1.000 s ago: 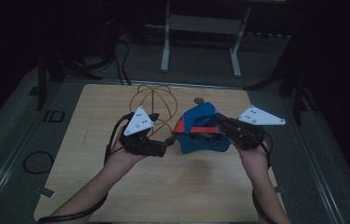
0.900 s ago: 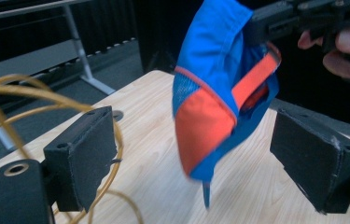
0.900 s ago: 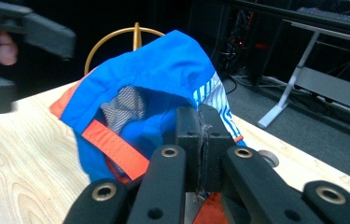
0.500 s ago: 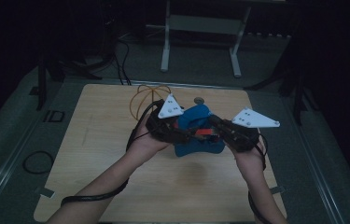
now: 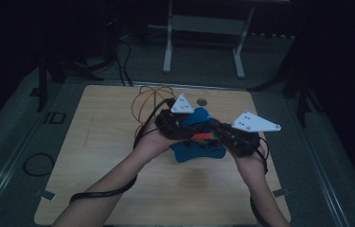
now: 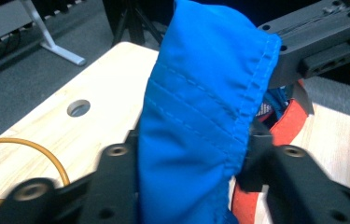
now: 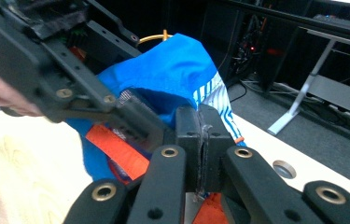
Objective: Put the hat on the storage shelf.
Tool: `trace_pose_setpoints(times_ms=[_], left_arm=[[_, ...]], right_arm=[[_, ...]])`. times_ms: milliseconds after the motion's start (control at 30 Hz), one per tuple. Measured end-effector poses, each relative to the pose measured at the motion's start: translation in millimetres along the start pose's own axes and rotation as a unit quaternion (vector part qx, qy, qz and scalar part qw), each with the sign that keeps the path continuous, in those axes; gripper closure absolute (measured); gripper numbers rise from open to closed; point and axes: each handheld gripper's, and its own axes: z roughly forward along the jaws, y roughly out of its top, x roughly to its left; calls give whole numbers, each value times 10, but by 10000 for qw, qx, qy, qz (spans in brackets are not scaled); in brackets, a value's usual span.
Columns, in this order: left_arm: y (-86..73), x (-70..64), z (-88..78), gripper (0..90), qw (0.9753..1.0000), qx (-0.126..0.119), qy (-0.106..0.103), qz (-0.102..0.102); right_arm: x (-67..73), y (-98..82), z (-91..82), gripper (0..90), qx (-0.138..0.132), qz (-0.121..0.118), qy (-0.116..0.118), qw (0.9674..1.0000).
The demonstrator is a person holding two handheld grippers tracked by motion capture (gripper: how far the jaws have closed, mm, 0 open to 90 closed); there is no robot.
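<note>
The blue garment (image 5: 198, 142) hangs between the two grippers above the middle of the wooden table (image 5: 99, 156), its lower folds bunched on the tabletop.

In the left gripper view, a stitched fold of the blue cloth (image 6: 196, 121) stands upright between the two black jaws, filling the gap from one pad to the other. The left gripper (image 6: 193, 154) has just been closing its jaws, and the cloth sits squeezed between them — the pads press on its sides. An orange-red trim (image 6: 287, 128) of the same garment shows just past the jaw at the right of that view, and the other gripper's black body crosses the top right corner.

In the right gripper view, the jaws of the right gripper (image 7: 203, 135) stand together, pads nearly meeting, with a thin edge of the cloth pinched in the seam between them. The bulk of the garment (image 7: 172, 70) rises beyond the fingertips and to the left of them, with a white-striped patch just above the pads and orange-red lining below and left of them.

An orange wire hoop (image 5: 149, 101) stands on the table behind the left gripper (image 5: 184, 127), near a round hole (image 5: 201, 101) in the board.
</note>
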Motion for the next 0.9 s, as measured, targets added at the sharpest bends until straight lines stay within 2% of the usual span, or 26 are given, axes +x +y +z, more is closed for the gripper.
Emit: trace_pose_setpoints(times_ms=[33, 100, 167, 333, 400, 433, 467, 533, 567, 600, 667, 767, 800, 867, 900], left_arm=[[0, -2, 5, 652, 10000, 7, 18, 6], [2, -20, 16, 810, 9999, 63, 42, 148], [2, -49, 21, 885, 9994, 94, 157, 294], [8, -93, 6, 900, 9968, 90, 421, 670], [7, -104, 2, 900, 9966, 52, 412, 716], [6, -119, -2, 900, 9959, 26, 417, 801], [7, -130, -12, 900, 9955, 22, 459, 831], [6, -140, -27, 900, 9957, -19, 416, 827], [6, -145, -35, 900, 9953, -16, 483, 840], [6, -145, -44, 900, 9953, 3, 424, 870], [1, -154, -60, 900, 9944, -24, 522, 918], [-21, -143, -81, 900, 9944, -67, 538, 903], [-29, -140, -93, 900, 9940, -92, 549, 945], [-51, -144, -129, 900, 9935, -264, 415, 1027], [-58, -151, -147, 900, 9923, -281, 464, 1116]], right_arm=[[7, -4, 0, 890, 6, 13, 0, 10000], [24, -15, 0, 890, 12, 36, 44, 10000], [46, -29, 2, 889, 28, 21, 29, 10000], [27, -55, -45, 885, -49, 156, 161, 9997], [34, -46, -90, 869, -104, 123, 168, 9997], [40, -42, -115, 862, -120, 129, 206, 9996], [44, -40, -145, 848, -138, 138, 235, 9995], [46, -38, -216, 818, -198, 161, 329, 9991], [56, -34, -256, 801, -214, 136, 337, 9991], [62, -30, -301, 786, -252, 124, 355, 9990], [72, -24, -378, 760, -276, 83, 439, 9986], [77, -24, -514, 716, -419, 112, 549, 9976], [86, -23, -557, 688, -445, 74, 508, 9977], [82, -30, -629, 659, -491, 8, 434, 9979], [64, -41, -653, 645, -507, 33, 440, 9977]])
